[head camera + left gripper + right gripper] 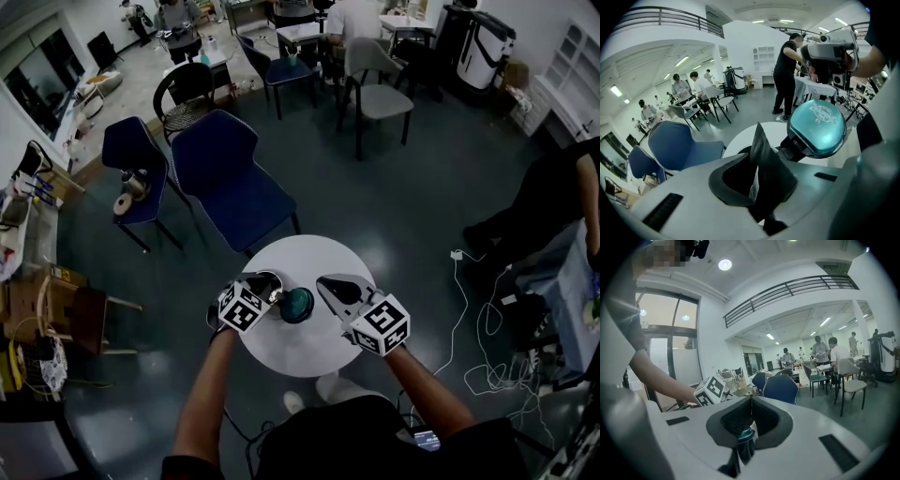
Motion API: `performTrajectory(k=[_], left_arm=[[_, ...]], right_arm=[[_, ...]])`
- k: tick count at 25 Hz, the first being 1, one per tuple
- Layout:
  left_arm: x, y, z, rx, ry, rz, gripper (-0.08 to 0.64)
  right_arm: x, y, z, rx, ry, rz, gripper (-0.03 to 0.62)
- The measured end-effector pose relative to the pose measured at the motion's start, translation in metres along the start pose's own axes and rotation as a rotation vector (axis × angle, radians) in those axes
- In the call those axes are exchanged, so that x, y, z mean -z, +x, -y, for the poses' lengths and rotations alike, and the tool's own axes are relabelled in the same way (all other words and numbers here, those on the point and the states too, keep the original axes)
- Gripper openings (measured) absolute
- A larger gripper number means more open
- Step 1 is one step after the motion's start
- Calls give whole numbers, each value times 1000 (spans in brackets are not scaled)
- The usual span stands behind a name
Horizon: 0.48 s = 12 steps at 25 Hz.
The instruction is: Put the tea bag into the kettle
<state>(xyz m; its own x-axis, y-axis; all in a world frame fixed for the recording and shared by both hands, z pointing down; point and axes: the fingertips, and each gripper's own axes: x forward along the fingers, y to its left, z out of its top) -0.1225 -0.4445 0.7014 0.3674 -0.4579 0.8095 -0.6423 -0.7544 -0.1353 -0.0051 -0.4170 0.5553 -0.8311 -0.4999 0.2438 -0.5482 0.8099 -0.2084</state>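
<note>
Left gripper (754, 185) pinches the tea bag (765, 161) just beside the kettle (816, 127).

Blue chairs (228, 183), grey floor (412, 197)

On the round white table (302, 258) the teal kettle (296, 305) stands between the left gripper (270, 285), by the left edge, and the right gripper (326, 283). A blue chair (230, 178) stands beyond the far edge.

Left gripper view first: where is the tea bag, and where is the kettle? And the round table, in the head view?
tea bag (761, 161): left gripper view, middle of the dark sachet.
kettle (818, 124): left gripper view, on its teal domed top.
table (305, 354): head view, bare part of the white top.
</note>
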Motion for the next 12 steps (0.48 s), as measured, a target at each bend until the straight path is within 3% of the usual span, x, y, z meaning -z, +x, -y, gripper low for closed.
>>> performTrajectory(k=[12], left_arm=[[18, 21, 7, 44, 120, -126, 31]], right_arm=[[5, 3, 3, 10, 11, -16, 17]])
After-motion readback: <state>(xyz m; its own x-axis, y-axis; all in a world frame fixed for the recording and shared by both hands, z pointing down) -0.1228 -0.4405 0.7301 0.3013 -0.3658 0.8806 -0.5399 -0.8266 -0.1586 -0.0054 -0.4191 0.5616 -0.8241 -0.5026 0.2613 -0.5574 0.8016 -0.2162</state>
